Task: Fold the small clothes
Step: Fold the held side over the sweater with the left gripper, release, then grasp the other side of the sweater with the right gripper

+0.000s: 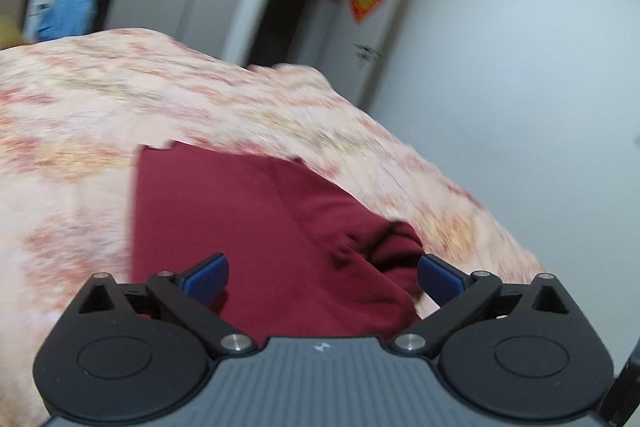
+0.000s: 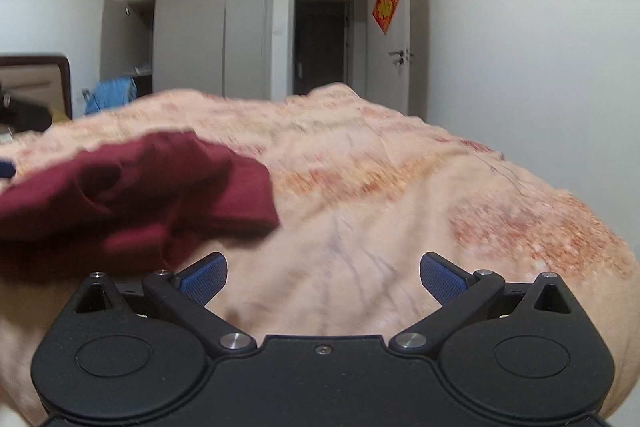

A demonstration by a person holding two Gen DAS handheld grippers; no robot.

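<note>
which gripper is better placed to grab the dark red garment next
Left. The open left gripper points straight at the dark red cloth garment, which fills the gap between its fingers. The open right gripper faces bare floral bedspread, with the garment off to its left.

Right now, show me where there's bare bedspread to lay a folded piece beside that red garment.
Free: the floral bedspread ahead of the right gripper, from the maroon garment out to the bed's right edge, and the stretch beyond it toward the far edge. Crowded: under the left gripper, where the garment's bunched folds lie; both grippers are open and hold nothing.
</note>
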